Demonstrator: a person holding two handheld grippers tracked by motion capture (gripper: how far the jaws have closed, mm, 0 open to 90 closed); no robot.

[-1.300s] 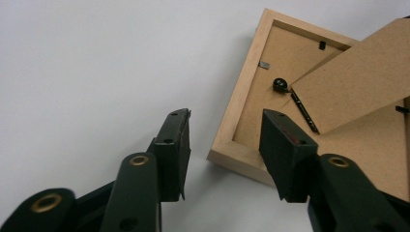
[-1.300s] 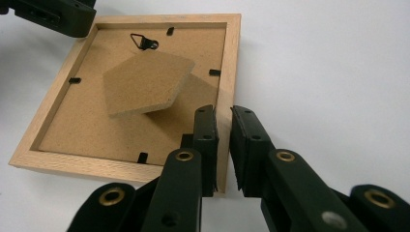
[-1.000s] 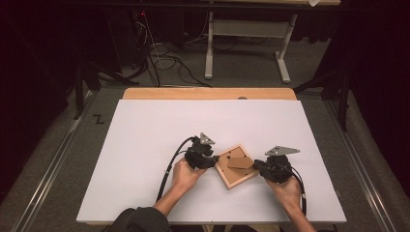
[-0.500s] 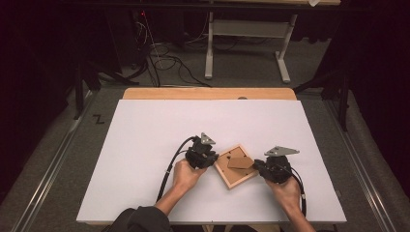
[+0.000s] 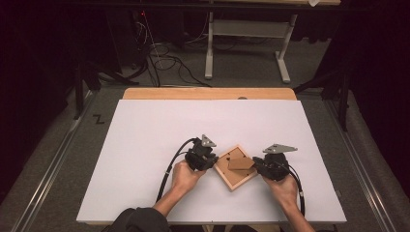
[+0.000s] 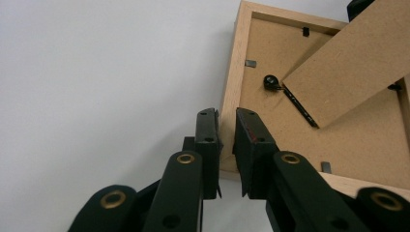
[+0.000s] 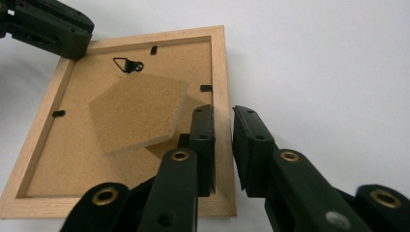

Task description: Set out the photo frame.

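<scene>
A wooden picture frame [image 5: 236,166] lies face down on the white desk [image 5: 145,145], near the front edge and a bit right of the middle. Its brown back board faces up. It sits turned like a diamond, with one corner pointing to the person and one corner pointing away. It looks about square, so I cannot tell a long side. A brown stand flap [image 7: 138,111] on the back is lifted a little off the board. A small black hanging hook [image 7: 126,65] sits near one edge of the back.

The left hand-held gripper [image 6: 226,145] is at the left corner of the frame. Its jaws are closed to a narrow gap, with the wooden rim of the frame right between them, so it pinches that rim. Its jaws have just been closing.

The right hand-held gripper [image 7: 223,145] is at the right side of the frame. Its jaws are narrow too, and the wooden rim sits in the small gap between them.

The left hand [image 5: 186,176] and the right hand [image 5: 285,189] come in from the front edge of the desk. Each one holds its hand-held gripper low over the desk, pointing inward at the frame.
</scene>
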